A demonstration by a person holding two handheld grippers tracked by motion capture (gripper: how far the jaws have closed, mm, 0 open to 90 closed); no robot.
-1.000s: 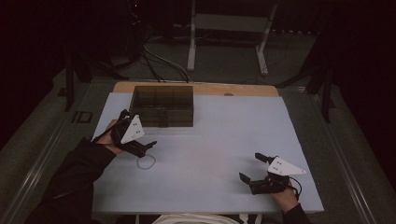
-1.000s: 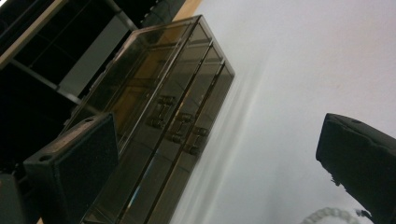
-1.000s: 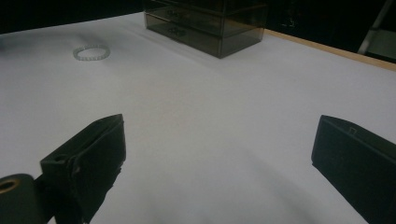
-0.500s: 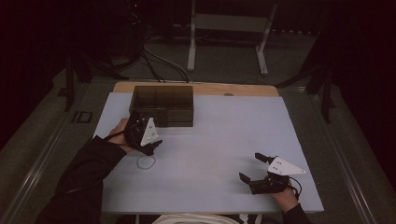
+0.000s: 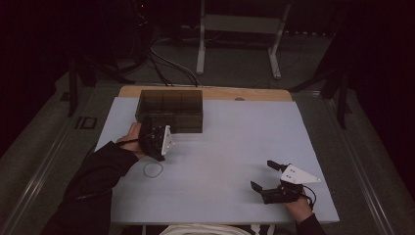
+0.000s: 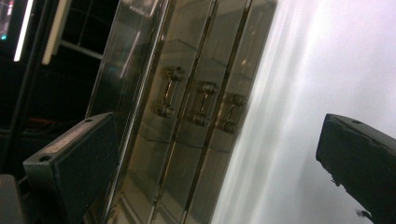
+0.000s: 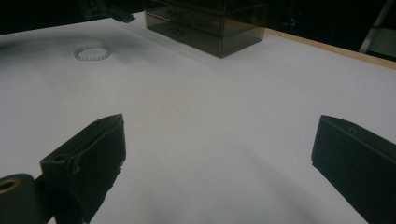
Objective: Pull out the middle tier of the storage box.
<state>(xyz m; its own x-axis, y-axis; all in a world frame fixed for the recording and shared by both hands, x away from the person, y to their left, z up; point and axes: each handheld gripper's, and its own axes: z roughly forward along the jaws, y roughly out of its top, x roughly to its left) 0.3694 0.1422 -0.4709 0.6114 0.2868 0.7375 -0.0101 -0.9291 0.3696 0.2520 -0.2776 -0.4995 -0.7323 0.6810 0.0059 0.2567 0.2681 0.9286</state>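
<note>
At the far left of the white table [image 5: 225,147], the left gripper [image 5: 155,138] is hovering just in front of the smoky clear drawer box [image 5: 171,108], its jaws spread wide and holding nothing. In the left gripper view, the box [image 6: 187,116] is showing 3 drawers with small handles, all looking closed. A beaded bracelet [image 5: 152,169] is lying on the table near the left forearm. Well apart, the right gripper [image 5: 268,182] is resting near the front edge, jaws likewise wide and empty.
</note>
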